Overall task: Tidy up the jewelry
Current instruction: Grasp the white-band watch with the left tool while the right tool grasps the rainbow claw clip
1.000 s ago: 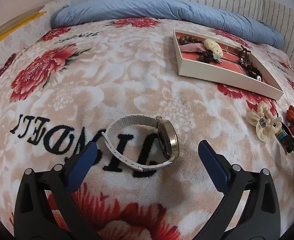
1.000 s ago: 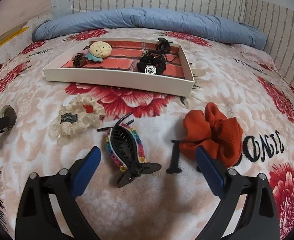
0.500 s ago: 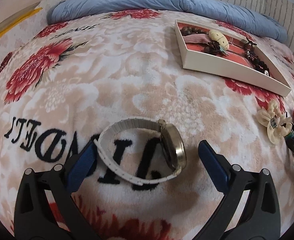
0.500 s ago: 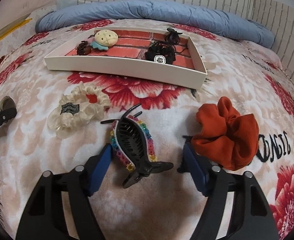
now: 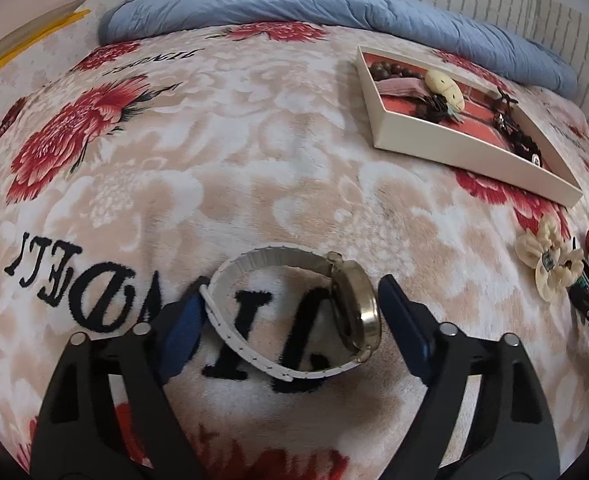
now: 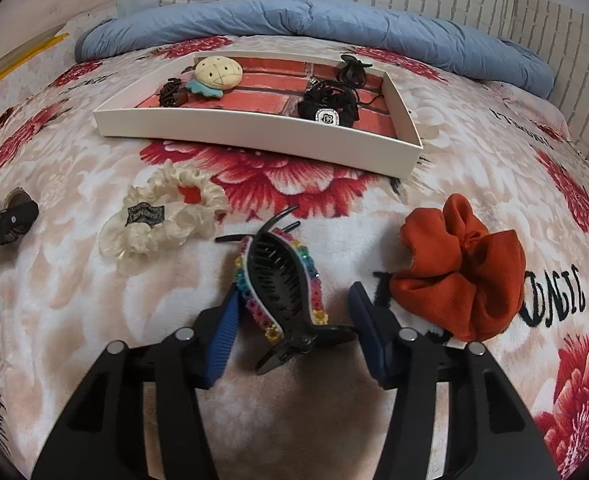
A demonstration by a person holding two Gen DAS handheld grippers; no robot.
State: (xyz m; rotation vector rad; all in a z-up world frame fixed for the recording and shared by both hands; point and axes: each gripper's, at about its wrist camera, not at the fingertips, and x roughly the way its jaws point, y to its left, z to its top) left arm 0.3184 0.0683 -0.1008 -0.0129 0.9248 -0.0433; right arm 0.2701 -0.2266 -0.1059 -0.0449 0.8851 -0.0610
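Note:
A watch with a white strap and a gold case lies on the floral blanket. My left gripper is open with its blue pads on either side of it, close to the strap and the case. A black hair claw with coloured beads lies between the pads of my right gripper, which is partly closed around it; the left pad is at the beads, the right pad a little apart. The white tray with a brick-pattern floor holds several hair accessories; it also shows in the left wrist view.
A cream scrunchie lies left of the claw and an orange scrunchie right of it. A folded blue quilt lies at the far edge below a white brick wall. The left gripper's tip shows at the right view's left edge.
Both grippers moved down and forward over their objects. The left jaws have narrowed around the watch. The right jaws have narrowed around the hair claw.

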